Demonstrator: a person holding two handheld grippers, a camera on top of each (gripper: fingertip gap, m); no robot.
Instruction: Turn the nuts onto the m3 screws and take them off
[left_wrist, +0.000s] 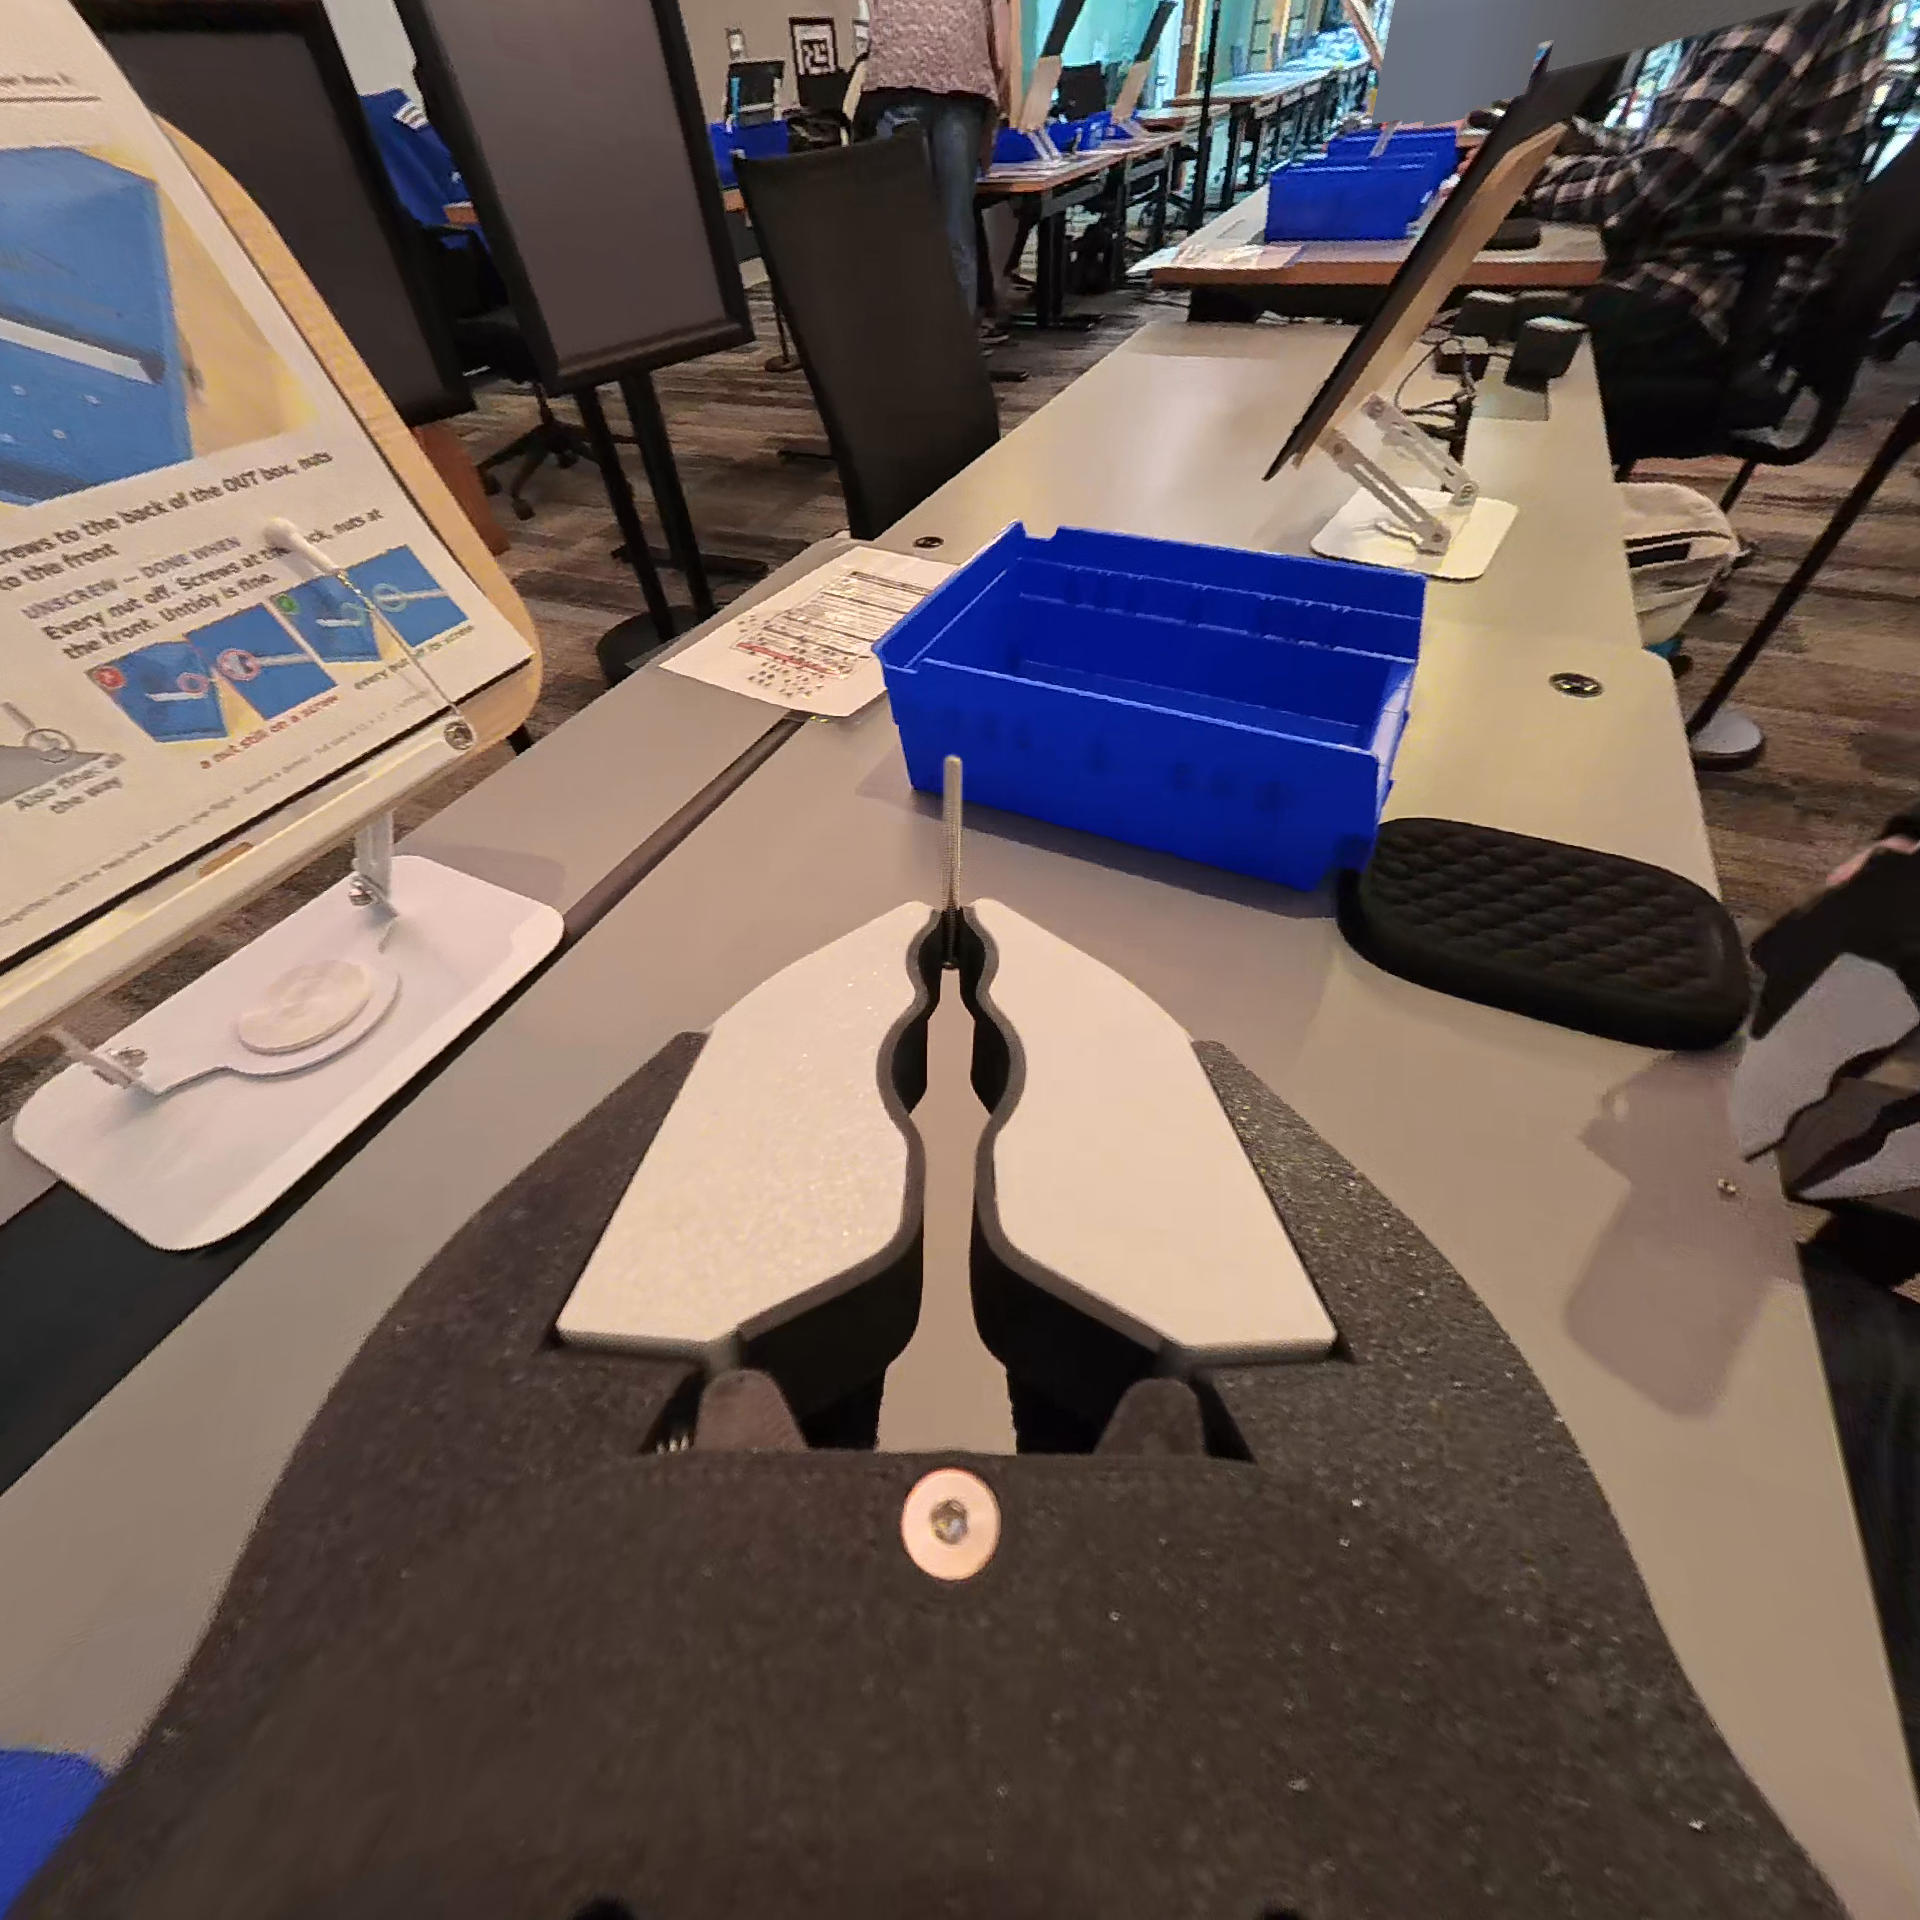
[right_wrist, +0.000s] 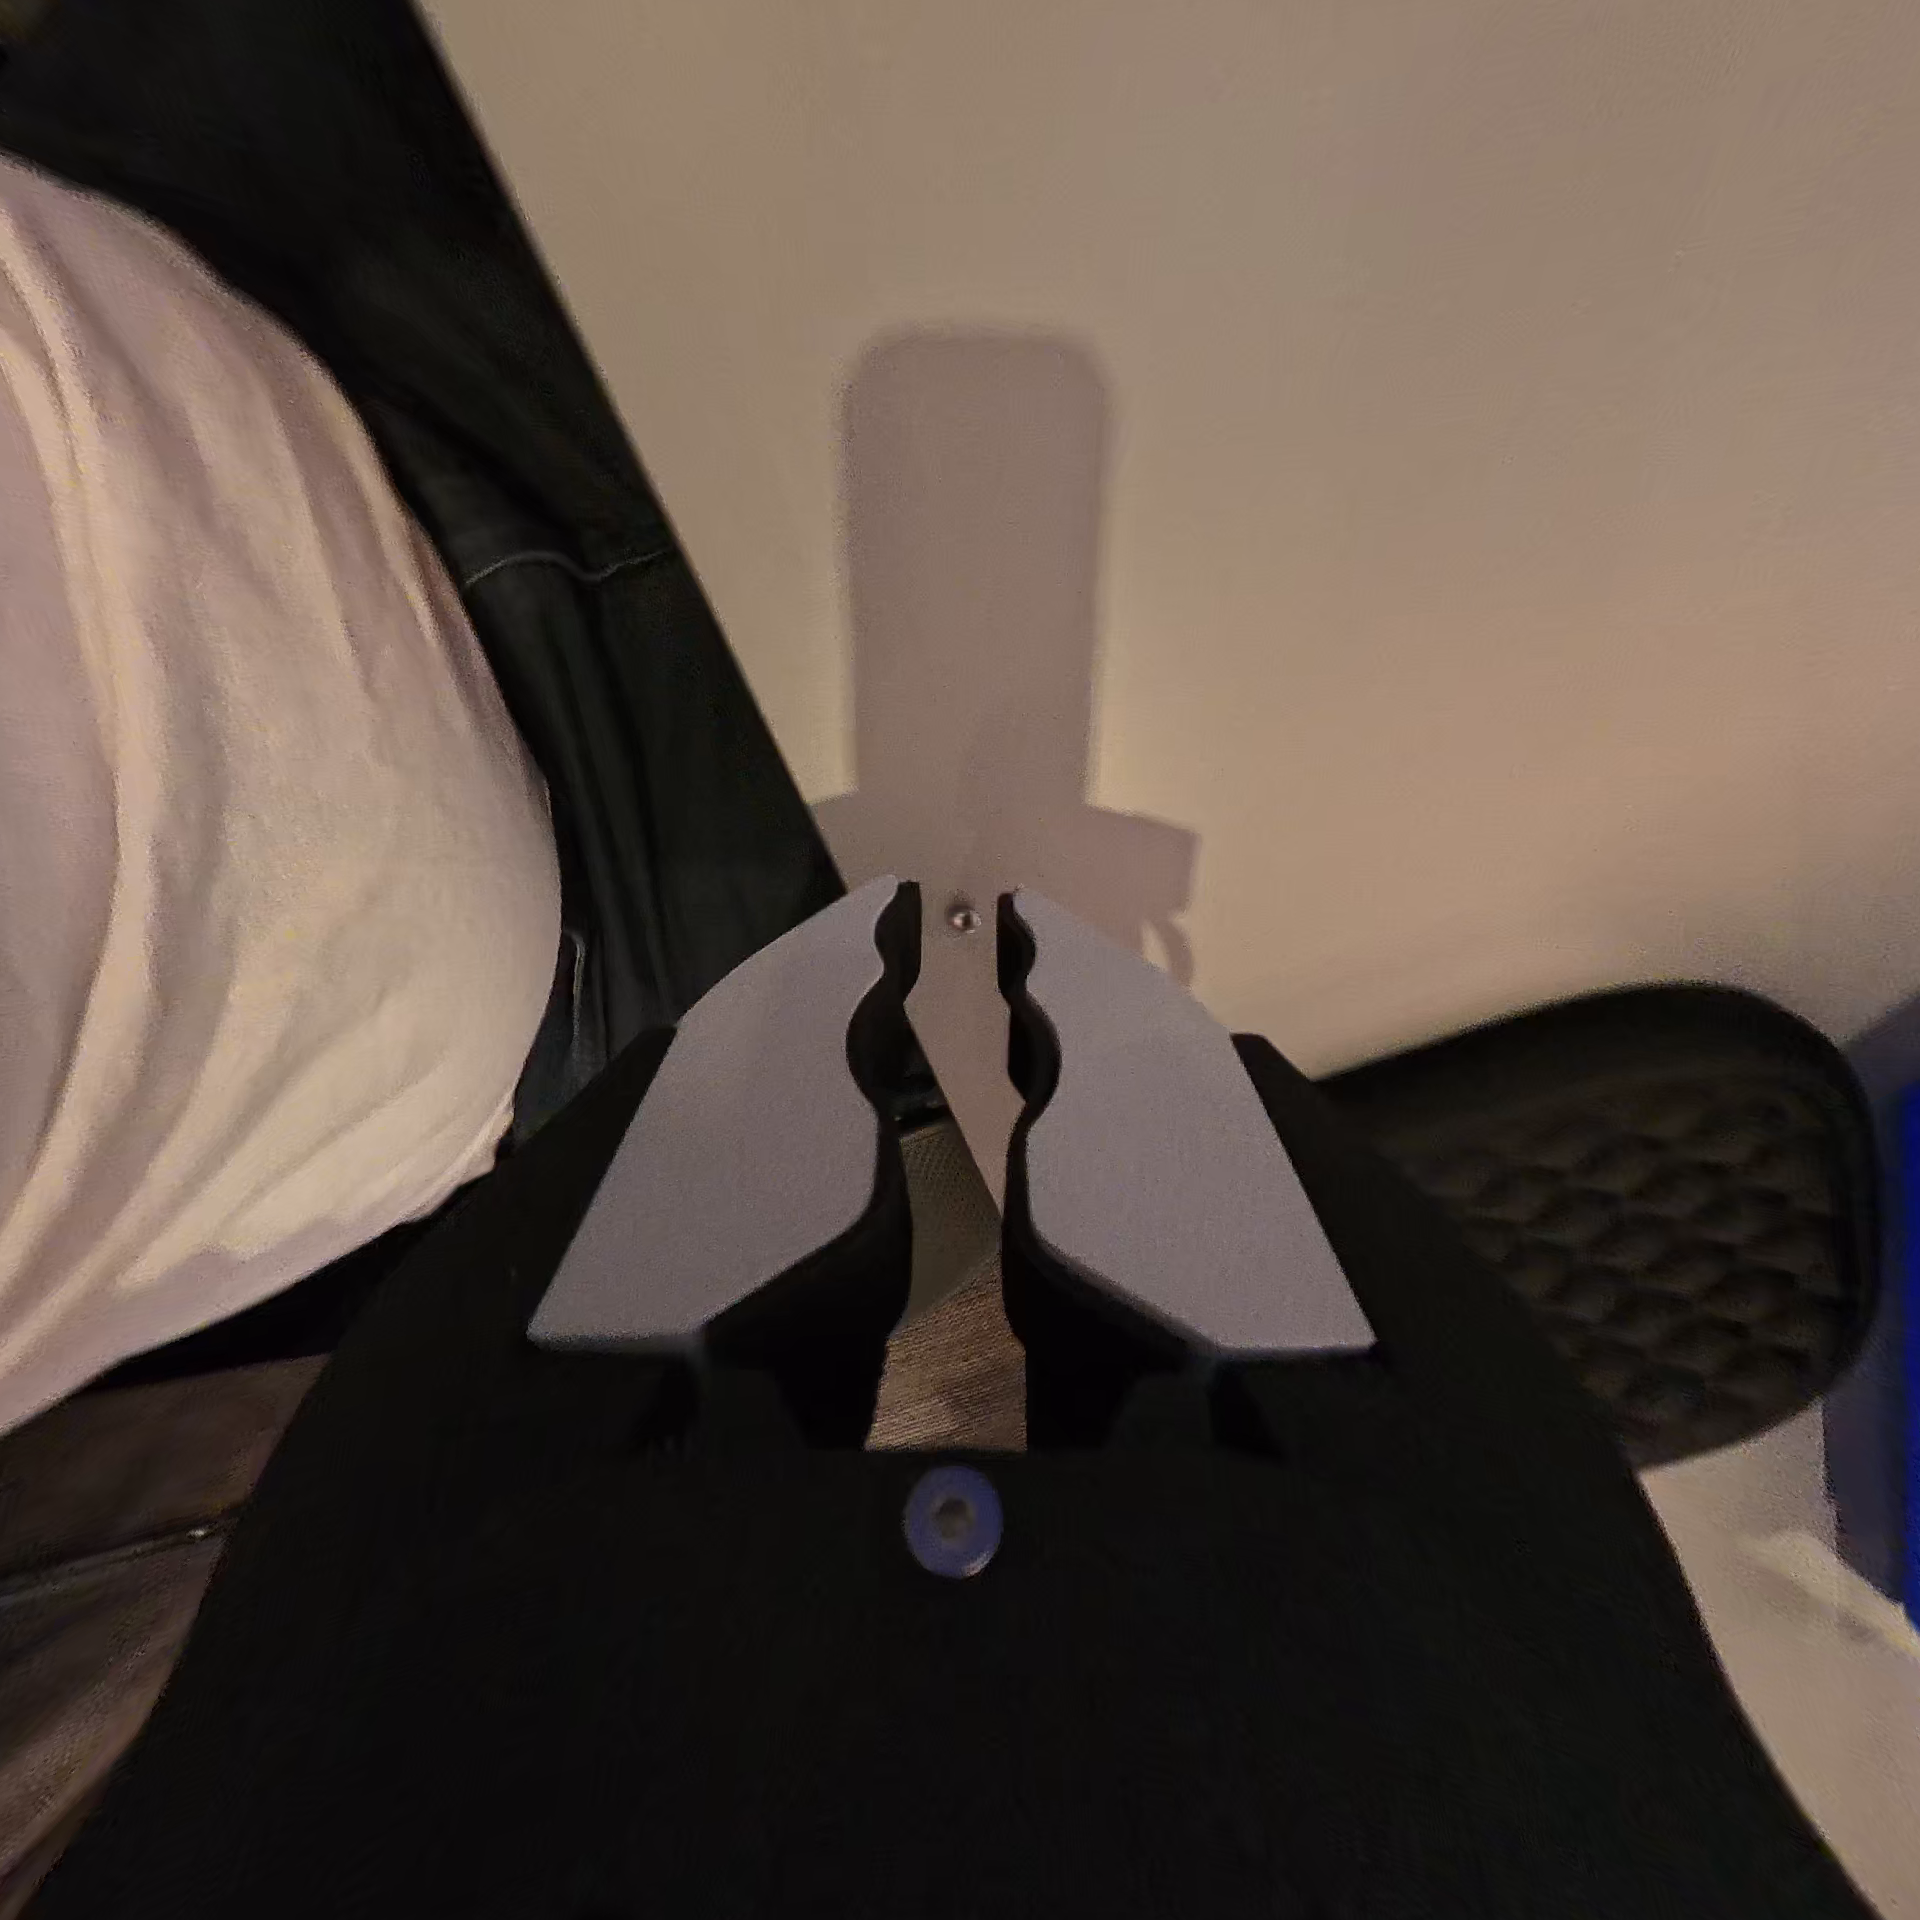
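The screw (left_wrist: 953, 831), a thin threaded metal rod, stands upright out of the tips of the left tongs (left_wrist: 951, 920), whose pale grey, wavy-edged fingers (left_wrist: 790, 1122) are clenched on its lower end. No nut shows on the bare thread above the tips.

The nut (right_wrist: 966, 918), a tiny shiny metal piece, lies on the tabletop (right_wrist: 1455, 416) right between the tips of the right tongs (right_wrist: 961, 914); those tongs are released, with a narrow gap between the fingers, and neither finger visibly touches the nut. In the left wrist view the right tongs (left_wrist: 1829, 1101) show only in part at the right edge, with the nut (left_wrist: 1727, 1184) a small speck just beside them on the grey tabletop (left_wrist: 1247, 1143).

Beyond the left tongs' tips sits a blue plastic bin (left_wrist: 1153, 696) with ribbed dividers inside. To its right lies a black quilted oval pad (left_wrist: 1548, 935), also seen right of the right tongs. Left of the left tongs a printed instruction board (left_wrist: 208, 468) leans on a white stand (left_wrist: 291, 1060), and a printed sheet (left_wrist: 821, 634) lies left of the bin.
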